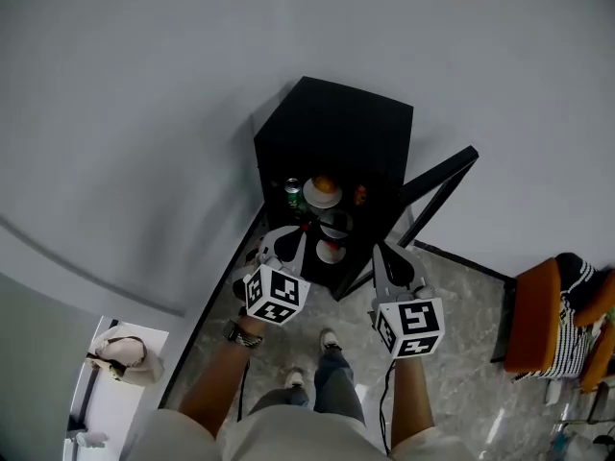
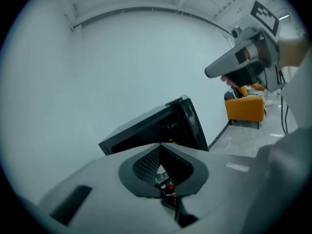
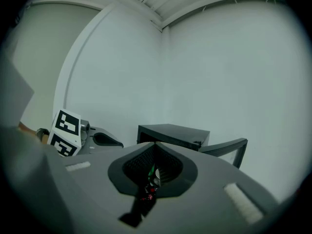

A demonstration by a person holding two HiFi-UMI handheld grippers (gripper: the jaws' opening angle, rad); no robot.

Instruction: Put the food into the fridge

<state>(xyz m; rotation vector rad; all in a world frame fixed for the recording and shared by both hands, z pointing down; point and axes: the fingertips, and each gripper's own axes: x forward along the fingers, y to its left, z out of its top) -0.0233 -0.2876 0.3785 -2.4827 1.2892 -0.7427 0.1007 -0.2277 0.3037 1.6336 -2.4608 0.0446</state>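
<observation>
Fingers (image 2: 97,179) of the left gripper (image 2: 159,152) are pressed together at their tips, with nothing between them. Fingers (image 3: 219,179) of the right gripper (image 3: 155,147) are likewise closed and empty. In the head view the left gripper (image 1: 288,243) and the right gripper (image 1: 384,257) are held side by side, apart from each other, just in front of the open fridge (image 1: 336,123). Each gripper view also shows the other gripper off to 1 side. The food is inside the fridge: a green can (image 1: 293,193) beside a dish (image 1: 323,198) carrying an orange item (image 1: 325,184), and 2 more dishes (image 1: 335,225) nearer the grippers. The door (image 1: 437,185) stands swung out to the right. The fridge is black and sits on a grey floor (image 1: 461,296) against a pale wall (image 1: 144,113). An orange chair (image 1: 533,315) stands well apart at the right.
</observation>
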